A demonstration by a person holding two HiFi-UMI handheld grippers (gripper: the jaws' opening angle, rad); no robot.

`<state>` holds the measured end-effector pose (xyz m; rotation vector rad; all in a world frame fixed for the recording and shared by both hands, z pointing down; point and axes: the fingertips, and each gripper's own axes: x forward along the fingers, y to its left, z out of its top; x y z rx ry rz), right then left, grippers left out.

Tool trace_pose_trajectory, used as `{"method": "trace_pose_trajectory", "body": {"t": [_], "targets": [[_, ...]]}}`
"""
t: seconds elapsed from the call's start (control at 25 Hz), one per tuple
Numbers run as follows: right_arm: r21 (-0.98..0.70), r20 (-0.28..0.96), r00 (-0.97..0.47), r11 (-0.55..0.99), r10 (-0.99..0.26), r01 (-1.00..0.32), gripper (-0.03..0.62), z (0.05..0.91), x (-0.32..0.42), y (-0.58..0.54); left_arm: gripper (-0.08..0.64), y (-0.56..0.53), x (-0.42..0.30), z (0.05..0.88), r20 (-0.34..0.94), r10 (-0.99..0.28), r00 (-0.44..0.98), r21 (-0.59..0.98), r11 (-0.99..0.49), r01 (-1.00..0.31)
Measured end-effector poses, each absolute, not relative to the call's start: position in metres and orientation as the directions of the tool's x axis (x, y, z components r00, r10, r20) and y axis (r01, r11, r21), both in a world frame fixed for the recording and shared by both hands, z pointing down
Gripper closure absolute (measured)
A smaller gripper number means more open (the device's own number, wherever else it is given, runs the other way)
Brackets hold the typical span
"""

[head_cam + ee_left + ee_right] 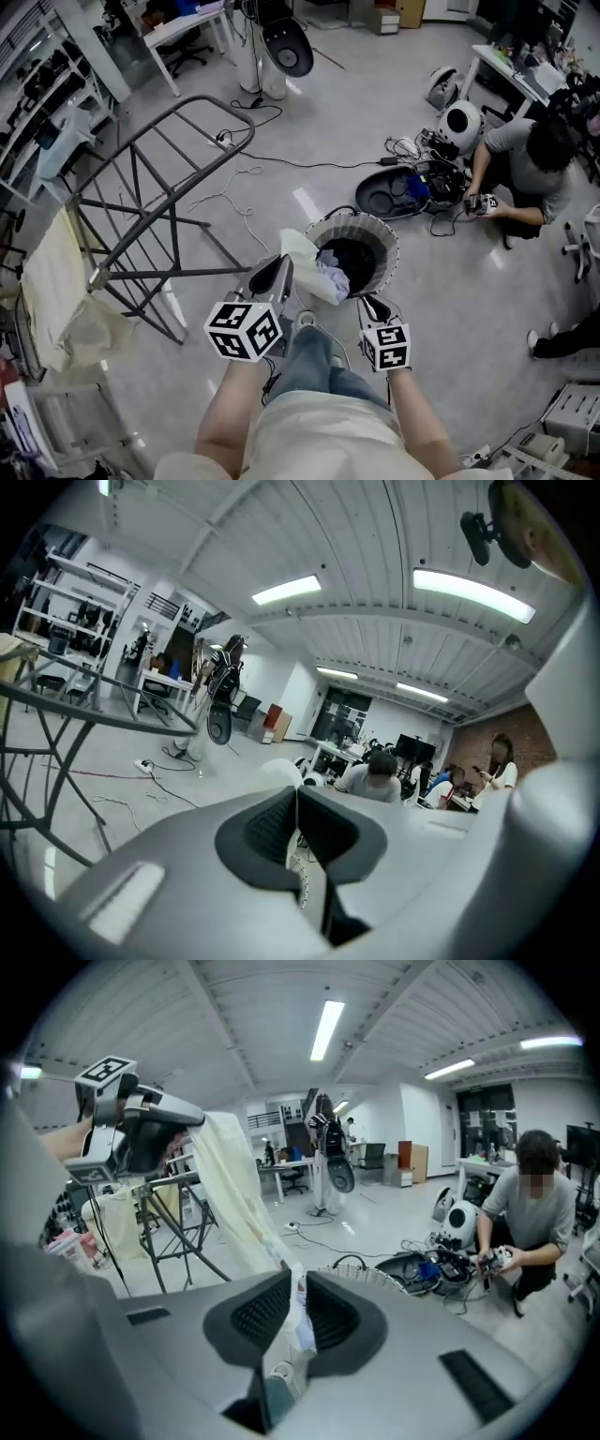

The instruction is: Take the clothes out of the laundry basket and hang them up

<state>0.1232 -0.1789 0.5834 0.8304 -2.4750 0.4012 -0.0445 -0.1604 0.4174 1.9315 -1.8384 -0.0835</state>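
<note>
The left gripper [272, 274] is clamped on a corner of the cream garment [306, 259]. The cloth slants from it down to the right gripper [375, 306] and on over the rim of the basket [377, 223], which stands just ahead of both. The right jaws stand slightly apart with a fold lying loosely between them, apparently not pinched. The rack [159, 192] lies off to the left, nearer the left gripper, so the carry probably goes that way. The right gripper view alone shows the garment's full slant. The left gripper view shows only a thin white seam between its closed jaws, and the head view places the rack and basket.
</note>
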Motion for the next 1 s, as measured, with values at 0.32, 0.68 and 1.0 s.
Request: {"method": "trace_pose_trajectory", "body": {"t": [0.32, 0.68, 1.0], "targets": [[-0.129, 0.595, -0.746, 0.880, -0.299, -0.456, 0.491, 0.600, 0.066, -0.145, 0.546, -0.110, -0.094, 0.337, 0.162, -0.986, -0.049, 0.336, 0.102, -0.936], [-0.127, 0.615, -0.777, 0.955, -0.137, -0.268, 0.458, 0.615, -0.033, -0.111, 0.546, -0.023, -0.156, 0.263, 0.024, -0.976, -0.216, 0.301, 0.213, -0.929], [-0.106, 0.638, -0.767, 0.994, 0.076, 0.010, 0.409, 0.618, -0.142, 0.026, 0.546, 0.096, -0.211, 0.204, -0.078, -0.941, -0.330, 0.260, 0.301, -0.918]]}}
